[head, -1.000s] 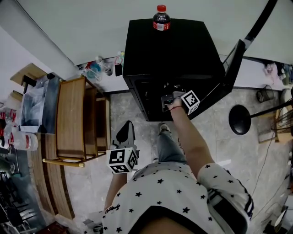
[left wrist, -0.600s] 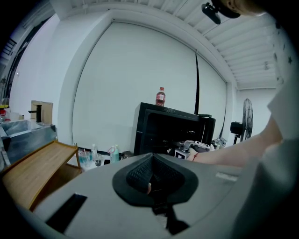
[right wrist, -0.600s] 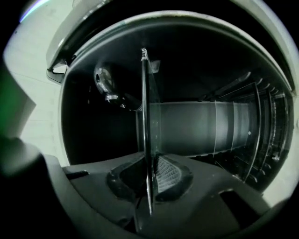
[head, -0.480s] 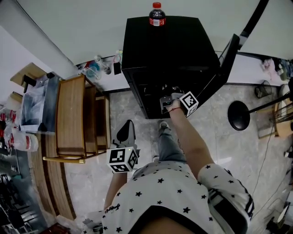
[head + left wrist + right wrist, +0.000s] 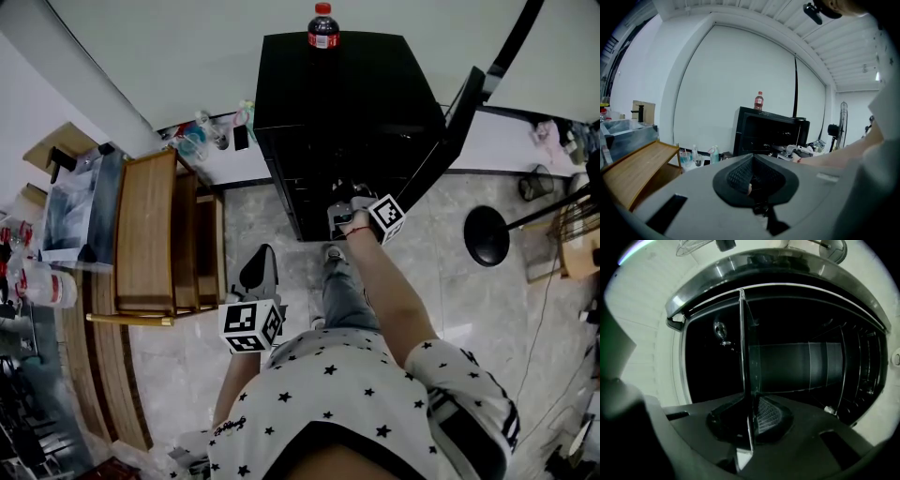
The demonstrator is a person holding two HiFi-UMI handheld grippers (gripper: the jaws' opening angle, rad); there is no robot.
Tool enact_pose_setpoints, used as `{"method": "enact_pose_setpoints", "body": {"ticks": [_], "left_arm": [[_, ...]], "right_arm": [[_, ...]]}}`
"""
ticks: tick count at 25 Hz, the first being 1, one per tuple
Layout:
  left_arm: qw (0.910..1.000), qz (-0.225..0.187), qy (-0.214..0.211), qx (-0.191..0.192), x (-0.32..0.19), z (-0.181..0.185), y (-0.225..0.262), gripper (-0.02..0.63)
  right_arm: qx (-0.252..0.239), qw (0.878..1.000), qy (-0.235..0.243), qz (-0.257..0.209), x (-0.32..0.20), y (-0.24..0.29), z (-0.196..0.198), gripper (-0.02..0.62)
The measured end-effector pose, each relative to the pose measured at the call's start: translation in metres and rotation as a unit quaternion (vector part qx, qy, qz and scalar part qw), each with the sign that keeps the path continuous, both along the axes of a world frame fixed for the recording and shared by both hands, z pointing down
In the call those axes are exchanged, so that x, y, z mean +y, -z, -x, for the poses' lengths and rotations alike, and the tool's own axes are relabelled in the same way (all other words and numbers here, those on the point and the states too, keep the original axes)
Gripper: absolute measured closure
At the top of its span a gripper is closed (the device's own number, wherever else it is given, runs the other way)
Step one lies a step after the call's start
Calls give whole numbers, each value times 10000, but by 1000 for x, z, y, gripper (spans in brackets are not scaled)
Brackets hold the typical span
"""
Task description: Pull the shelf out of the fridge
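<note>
The black fridge (image 5: 347, 103) stands against the wall with its door (image 5: 452, 131) swung open to the right. My right gripper (image 5: 342, 208) reaches into the opening at the front. In the right gripper view the glass shelf (image 5: 743, 357) shows edge-on as a thin pane with a white rim, and my right gripper (image 5: 749, 416) is shut on that front edge, one pad on each side. My left gripper (image 5: 259, 274) hangs low by the person's left side, away from the fridge. In its own view the left gripper (image 5: 752, 180) is shut with nothing in it.
A cola bottle (image 5: 322, 26) stands on top of the fridge. A wooden bench (image 5: 150, 239) sits left of it, with plastic bottles (image 5: 202, 139) on the floor by the wall. A fan's round base (image 5: 487, 236) stands to the right. The person's foot (image 5: 333, 258) is just before the fridge.
The right gripper has drawn back slightly from the fridge opening, still clamped on the shelf edge. The left gripper has stayed where it was.
</note>
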State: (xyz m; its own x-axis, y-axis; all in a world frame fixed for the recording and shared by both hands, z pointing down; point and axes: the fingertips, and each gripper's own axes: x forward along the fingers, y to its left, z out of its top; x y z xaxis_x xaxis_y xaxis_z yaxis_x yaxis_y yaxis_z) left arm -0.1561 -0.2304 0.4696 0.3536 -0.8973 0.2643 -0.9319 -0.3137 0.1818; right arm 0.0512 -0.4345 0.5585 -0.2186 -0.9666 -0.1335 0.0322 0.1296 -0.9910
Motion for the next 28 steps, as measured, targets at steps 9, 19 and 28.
{"method": "enact_pose_setpoints", "body": {"ticks": [9, 19, 28], "left_arm": [[10000, -15, -81, 44, 21, -4, 3, 594], [9999, -94, -90, 34, 45, -9, 7, 594], [9999, -158, -26, 38, 58, -7, 12, 594]], "right_arm": [[17, 10000, 19, 29, 32, -1, 2, 584], [17, 10000, 37, 50, 64, -4, 2, 588], [-60, 9999, 2, 109, 81, -2, 5, 589]]}}
